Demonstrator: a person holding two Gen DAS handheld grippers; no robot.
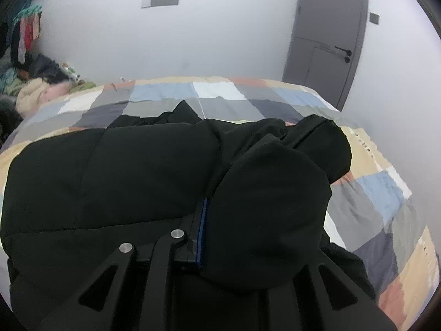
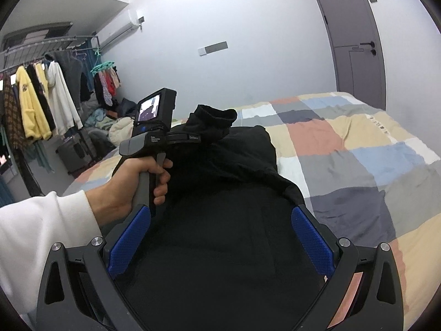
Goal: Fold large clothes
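A large black jacket [image 1: 132,171] lies spread on the checked bedspread [image 1: 215,91]; it also shows in the right wrist view [image 2: 220,207]. My left gripper [image 1: 204,215] is shut on a black sleeve [image 1: 270,215], which drapes over its fingers and hides them; in the right wrist view this gripper [image 2: 193,135] holds the sleeve cuff [image 2: 212,118] lifted above the jacket. My right gripper [image 2: 220,237] is open and empty, its blue pads [image 2: 311,237] spread over the jacket's near part.
The bedspread [image 2: 358,160] stretches to the right. A clothes rack [image 2: 41,93] with hanging garments and a pile of clothes [image 2: 110,127] stand at the left. A grey door [image 2: 358,41] is in the far wall.
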